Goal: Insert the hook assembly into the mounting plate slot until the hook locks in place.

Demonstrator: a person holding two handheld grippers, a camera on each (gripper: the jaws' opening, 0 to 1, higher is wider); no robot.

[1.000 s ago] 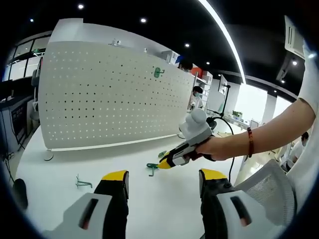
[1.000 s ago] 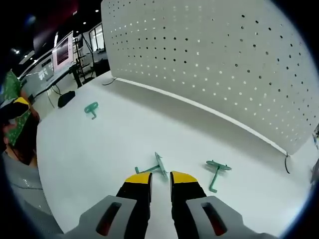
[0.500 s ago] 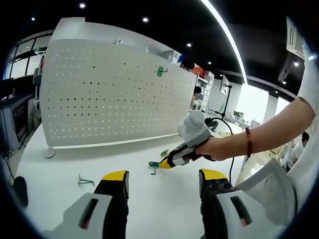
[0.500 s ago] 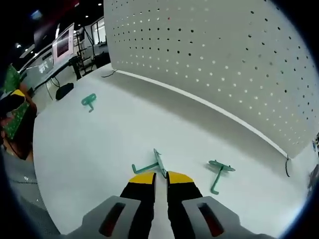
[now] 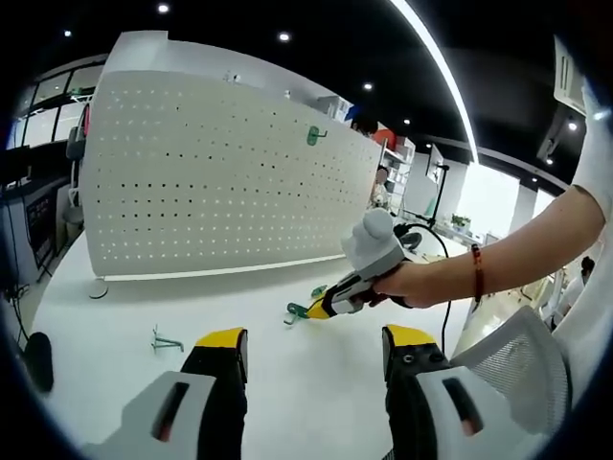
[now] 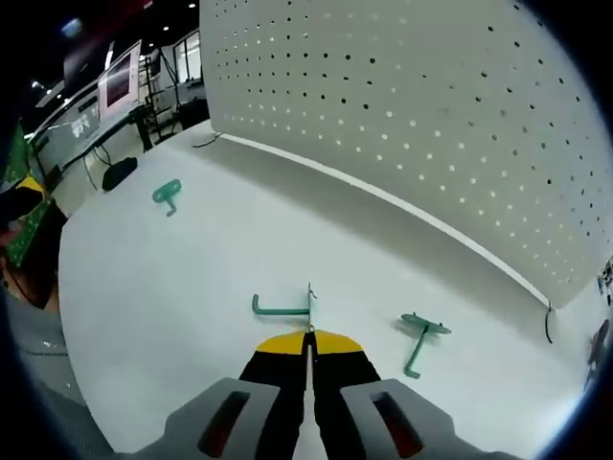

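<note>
The hook [image 6: 283, 307] is pinched by its plate in the closed right gripper [image 6: 307, 337], shank sticking out toward 9 o'clock, pegboard [image 6: 431, 125] up at 12; left gripper [image 5: 311, 350] hangs wide open, empty.

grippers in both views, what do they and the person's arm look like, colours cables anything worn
Each tongs pair, the left gripper and the right gripper, has light grey bodies with dark slots, black fingers and yellow tips. In the left gripper view the right one carries a pale grey rounded housing, with a black cable looping behind it. The person's hand is bare, with a red bracelet at the wrist and a white short sleeve.
</note>
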